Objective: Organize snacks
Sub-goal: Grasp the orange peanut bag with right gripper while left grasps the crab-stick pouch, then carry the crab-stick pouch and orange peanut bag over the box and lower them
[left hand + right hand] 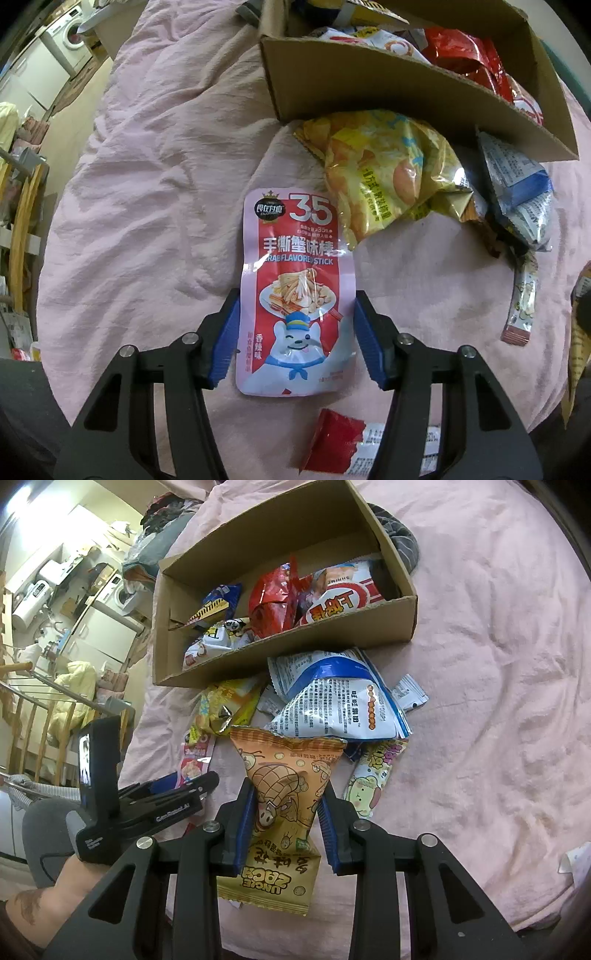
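Note:
A pink and red crab-stick packet (295, 295) lies lengthwise between the blue pads of my left gripper (295, 325), which touch its two long edges over the pink bedcover. My right gripper (286, 805) is shut on an orange peanut packet (288, 775), pinched at its middle so that it creases. The cardboard box (295, 646), seen again in the left wrist view (369, 85), holds several snack bags, red, white and blue. In the right wrist view my left gripper (192, 786) shows from the side at the left, pointing down beside the pile.
Loose snacks lie in front of the box: a yellow chip bag (388, 173), a blue and white bag (332, 701), a red packet (332, 443) and a slim stick packet (521, 310). The pink bedcover (498, 701) stretches to the right. Furniture and a washing machine (74, 33) stand beyond the bed.

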Motion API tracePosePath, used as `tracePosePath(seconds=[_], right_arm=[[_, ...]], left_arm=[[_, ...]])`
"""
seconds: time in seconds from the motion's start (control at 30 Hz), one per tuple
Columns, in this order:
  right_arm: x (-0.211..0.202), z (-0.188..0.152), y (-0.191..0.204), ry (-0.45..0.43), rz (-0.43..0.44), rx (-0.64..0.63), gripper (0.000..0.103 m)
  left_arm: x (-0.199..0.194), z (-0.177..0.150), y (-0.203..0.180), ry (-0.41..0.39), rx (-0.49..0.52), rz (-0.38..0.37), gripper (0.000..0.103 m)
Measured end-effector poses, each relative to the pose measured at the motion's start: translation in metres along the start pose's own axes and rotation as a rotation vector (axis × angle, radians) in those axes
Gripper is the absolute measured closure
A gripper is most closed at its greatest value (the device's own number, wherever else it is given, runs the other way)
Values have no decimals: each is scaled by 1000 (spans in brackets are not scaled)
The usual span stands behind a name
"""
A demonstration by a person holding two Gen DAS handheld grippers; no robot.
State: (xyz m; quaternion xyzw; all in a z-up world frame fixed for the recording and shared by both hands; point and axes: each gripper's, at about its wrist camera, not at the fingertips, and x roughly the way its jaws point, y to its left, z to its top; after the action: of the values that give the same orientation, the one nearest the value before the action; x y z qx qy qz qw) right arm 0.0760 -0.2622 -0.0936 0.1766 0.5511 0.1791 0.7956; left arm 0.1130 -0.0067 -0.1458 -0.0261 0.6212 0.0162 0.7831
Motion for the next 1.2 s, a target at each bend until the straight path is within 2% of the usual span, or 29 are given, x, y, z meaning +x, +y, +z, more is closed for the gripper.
tracePosePath(seconds=[0.4, 0.6, 0.73, 1.03, 1.2], right_arm=[[-12, 4, 4, -37, 35, -9, 69], [-16, 5, 8, -51, 47, -19, 69], [-22, 6, 12, -73, 66, -27, 69], [-50, 16, 14, -188, 102, -36, 69], [-56, 28, 14, -222, 87, -45, 69]], left_arm=[[-55, -14, 19, -44, -3, -5, 49], [-84, -17, 10, -108, -18, -9, 49], [-113, -15, 2, -187, -2, 1, 49], [-151, 21, -8, -346, 30, 5, 49], [-156, 41, -13, -382, 40, -1, 49]])
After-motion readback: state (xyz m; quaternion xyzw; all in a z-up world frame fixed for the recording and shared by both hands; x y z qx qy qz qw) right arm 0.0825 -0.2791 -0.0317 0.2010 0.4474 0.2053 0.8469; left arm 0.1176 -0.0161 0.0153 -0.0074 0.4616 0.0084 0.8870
